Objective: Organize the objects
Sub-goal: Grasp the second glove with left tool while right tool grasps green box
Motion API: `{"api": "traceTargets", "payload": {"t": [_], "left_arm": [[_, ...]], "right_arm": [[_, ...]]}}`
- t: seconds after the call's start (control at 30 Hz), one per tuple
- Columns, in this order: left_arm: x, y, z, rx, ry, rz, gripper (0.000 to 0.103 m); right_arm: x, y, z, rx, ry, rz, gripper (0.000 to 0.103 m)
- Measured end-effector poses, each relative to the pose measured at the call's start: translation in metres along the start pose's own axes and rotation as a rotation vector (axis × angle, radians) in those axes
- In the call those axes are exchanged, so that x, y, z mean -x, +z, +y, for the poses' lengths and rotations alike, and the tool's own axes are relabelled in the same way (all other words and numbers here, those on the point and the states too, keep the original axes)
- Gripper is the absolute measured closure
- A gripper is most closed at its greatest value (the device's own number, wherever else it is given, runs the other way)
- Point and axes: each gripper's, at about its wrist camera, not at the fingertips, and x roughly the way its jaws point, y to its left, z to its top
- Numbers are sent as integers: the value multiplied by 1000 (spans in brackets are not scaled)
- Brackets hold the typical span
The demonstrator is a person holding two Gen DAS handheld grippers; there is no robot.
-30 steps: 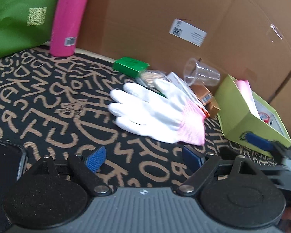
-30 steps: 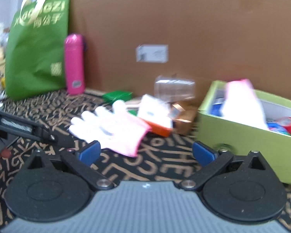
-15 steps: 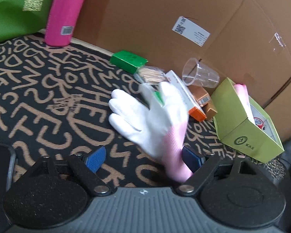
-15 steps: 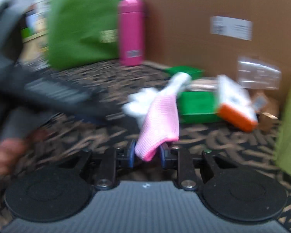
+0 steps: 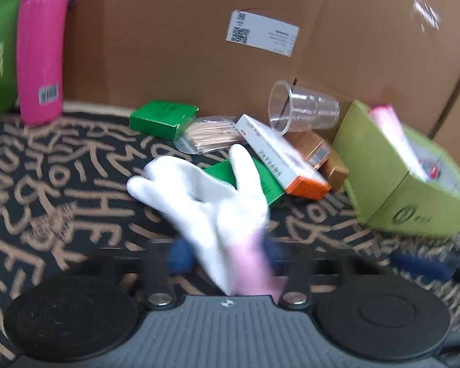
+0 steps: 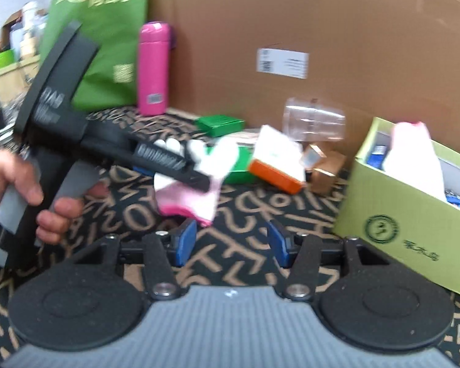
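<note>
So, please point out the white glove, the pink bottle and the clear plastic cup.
white glove (image 5: 199,196): left wrist view, on the palm.
pink bottle (image 6: 152,70): right wrist view, middle of the body.
clear plastic cup (image 5: 309,110): left wrist view, on its side wall.

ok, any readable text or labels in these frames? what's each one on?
"...GZI", partly cut off, over large Chinese characters I can't make out: green bag.
Round logo with small characters, too blurred: light green box.
Barcode sticker, unreadable: pink bottle.
White shipping label with QR code, print too small: cardboard wall.
Side print, blurred: white and orange box.
</note>
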Motion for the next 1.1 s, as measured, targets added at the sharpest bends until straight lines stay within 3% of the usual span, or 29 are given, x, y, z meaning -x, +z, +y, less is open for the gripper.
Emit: {"api": "traceTargets", "payload": {"t": [0.07,0.13,0.27,0.33,0.4,0.47,0.6,0.67,0.73,0.77,0.87,1.0,1.07,1.1], "left_arm": [[4,0,11,18,-47,23,90],[14,-1,25,47,-88,48,90],[36,-7,45,58,-48,61,89],[42,-9,55,109,-42,59,81],[46,-11,60,133,-49,52,57],[47,-11,61,150,-33,35,40],[45,-9,61,146,-30,14,34],[42,-9,62,148,-39,18,34],[41,-8,61,144,-38,12,34],[41,-8,60,140,-39,9,35],[39,-9,58,110,-41,8,40],[36,-10,49,31,-38,18,69],[34,-11,43,1,-79,41,87],[34,-12,39,0,-122,62,89]], "right_arm": [[-7,3,-5,-27,2,5,52],[-20,6,-6,-40,27,13,52],[-52,16,2,-53,79,19,50],[-72,25,8,-42,68,29,41],[-89,31,13,-32,38,32,35],[-104,37,13,-39,10,42,27],[-125,43,11,-70,-45,51,17],[-129,47,10,-79,-31,47,17],[-130,47,11,-67,-23,49,24],[-127,47,12,-52,-17,43,40],[-112,40,17,-37,-19,51,41],[-76,20,18,-29,-23,68,41],[-52,7,15,-38,-20,78,41],[-42,2,12,-46,-25,83,41]]}}
